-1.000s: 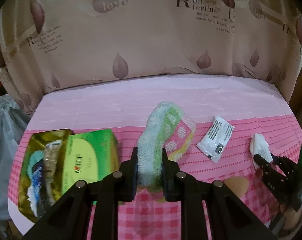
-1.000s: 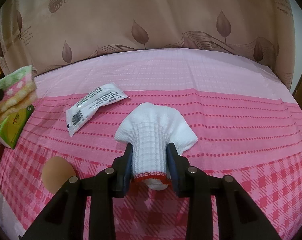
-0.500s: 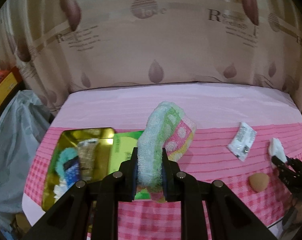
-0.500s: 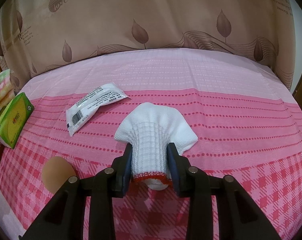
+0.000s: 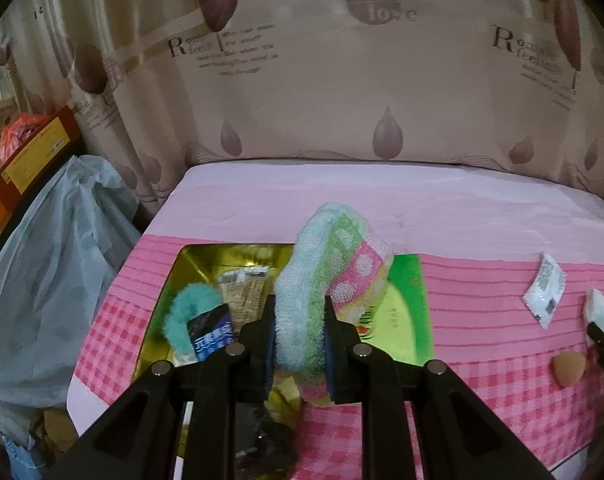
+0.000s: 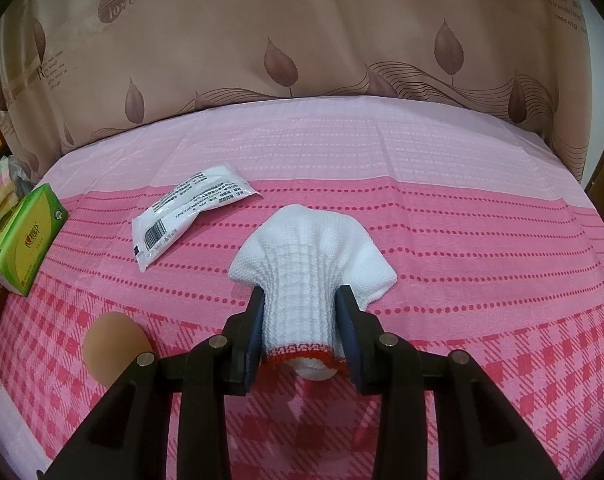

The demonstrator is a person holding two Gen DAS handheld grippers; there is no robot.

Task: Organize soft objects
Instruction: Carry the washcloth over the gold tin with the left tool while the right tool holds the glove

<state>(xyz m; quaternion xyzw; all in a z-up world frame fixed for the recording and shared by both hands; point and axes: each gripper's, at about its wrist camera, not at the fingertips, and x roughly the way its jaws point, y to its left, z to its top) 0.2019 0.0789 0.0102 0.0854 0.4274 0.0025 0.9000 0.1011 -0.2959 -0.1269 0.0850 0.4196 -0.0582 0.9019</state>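
The left tool point(image 5: 298, 336) is clamped on a folded towel point(image 5: 321, 280), pale blue terry on one side, green and pink check on the other. The pads pinch it near its lower end, and the free part rises up and away from the tool, leaning to the right in the left wrist view. The towel is clear of the table point(image 5: 381, 208).

The gold tray point(image 5: 190, 264) lies directly below and slightly left of the left tool, at the table's left end. It already carries a teal fluffy item point(image 5: 182, 312), a dark blue packet point(image 5: 212, 334) and a tan sachet point(image 5: 246, 292). The towel's lower end hangs over the tray's right-hand portion, beside the green tissue pack point(image 5: 405, 320) that lies just right of the tray. Judgement: the coming move is a short descent and release, and the towel's long axis runs roughly along the tray's length, so it should drop in without turning. The risk is that the upper flap falls across the green tissue pack rather than inside the tray.

The right tool point(image 6: 300, 332) is closed on a white knitted sock point(image 6: 309, 256) with a red-trimmed cuff, gripped at the cuff, the foot fanning forward onto the table. It sits well to the right of the tray, so the left hand is plainly the nearer one for this deposit.

A white sachet point(image 6: 190, 212) and a tan teardrop sponge point(image 6: 114, 344) lie loose on the table between the two tools
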